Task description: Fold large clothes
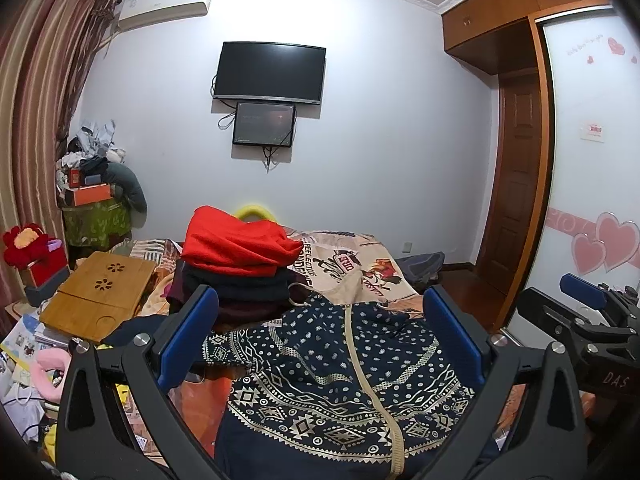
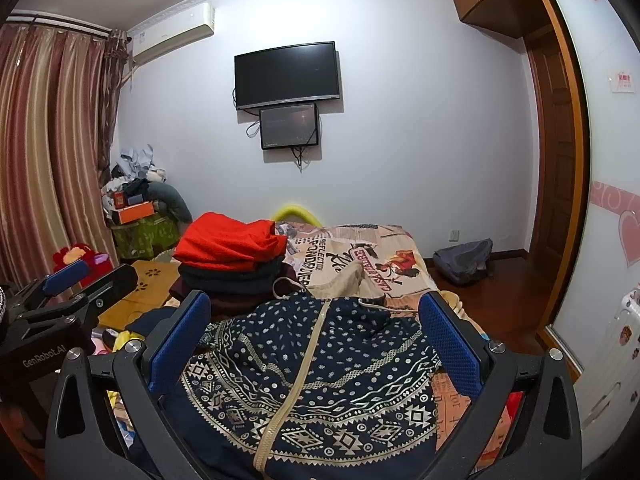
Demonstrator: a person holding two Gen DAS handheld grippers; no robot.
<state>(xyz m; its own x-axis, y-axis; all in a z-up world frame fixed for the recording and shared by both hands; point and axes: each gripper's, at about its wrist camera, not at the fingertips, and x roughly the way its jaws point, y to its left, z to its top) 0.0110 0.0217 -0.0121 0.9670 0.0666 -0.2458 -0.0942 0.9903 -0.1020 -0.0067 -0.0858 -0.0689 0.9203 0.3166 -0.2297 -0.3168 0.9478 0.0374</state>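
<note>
A navy zip-up hoodie (image 1: 340, 380) (image 2: 320, 368) with cream patterning lies bunched on the bed, its zipper running down the middle. My left gripper (image 1: 320, 320) is open, its blue pads wide apart on either side of the hoodie, nothing pinched. My right gripper (image 2: 316, 320) is likewise open above the same garment. Each gripper shows at the edge of the other's view: the right gripper (image 1: 580, 300) and the left gripper (image 2: 68, 276). Behind the hoodie stands a stack of folded clothes (image 1: 240, 264) (image 2: 232, 256) topped by a red one.
The bed (image 1: 360, 264) (image 2: 360, 256) carries a printed sheet. A bamboo lap tray (image 1: 100, 300) and clutter lie at the left. A grey backpack (image 2: 464, 260) sits on the floor by the wardrobe (image 1: 592, 160). A TV (image 1: 270, 72) hangs on the far wall.
</note>
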